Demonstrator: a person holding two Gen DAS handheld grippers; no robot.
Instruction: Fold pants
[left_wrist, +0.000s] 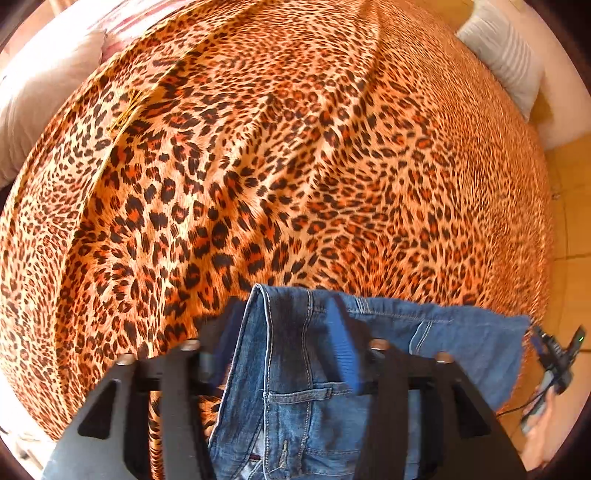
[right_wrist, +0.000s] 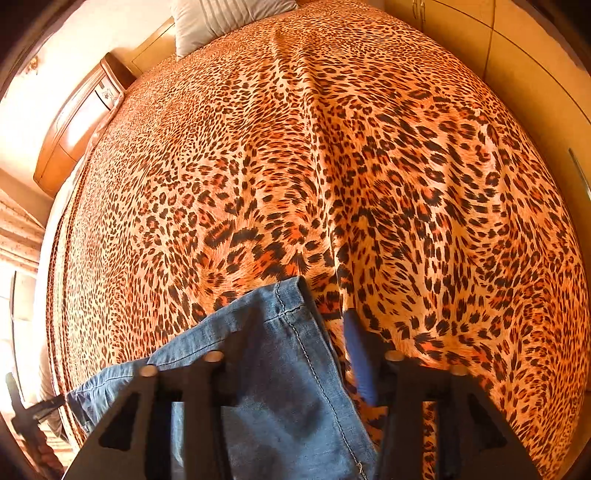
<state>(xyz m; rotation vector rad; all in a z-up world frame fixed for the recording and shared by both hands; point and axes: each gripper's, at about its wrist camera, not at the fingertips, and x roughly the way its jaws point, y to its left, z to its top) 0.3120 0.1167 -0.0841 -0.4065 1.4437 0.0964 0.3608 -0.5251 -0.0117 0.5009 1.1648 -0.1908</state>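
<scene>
Blue jeans lie across the near edge of a leopard-print bedspread. My left gripper points down over their waist end, near a back pocket. Its blue pads stand apart; the folded waistband sits between them, and the denim runs on under the right finger. The leg end of the jeans, with its stitched hem, lies under my right gripper. This gripper is open too: bedspread shows between the denim's edge and the right pad. The left finger is partly hidden by the denim.
The bedspread covers the whole bed, with soft creases. Pillows lie at the far end. A wooden nightstand stands left of the bed, wardrobe doors right. A hand shows at the lower right.
</scene>
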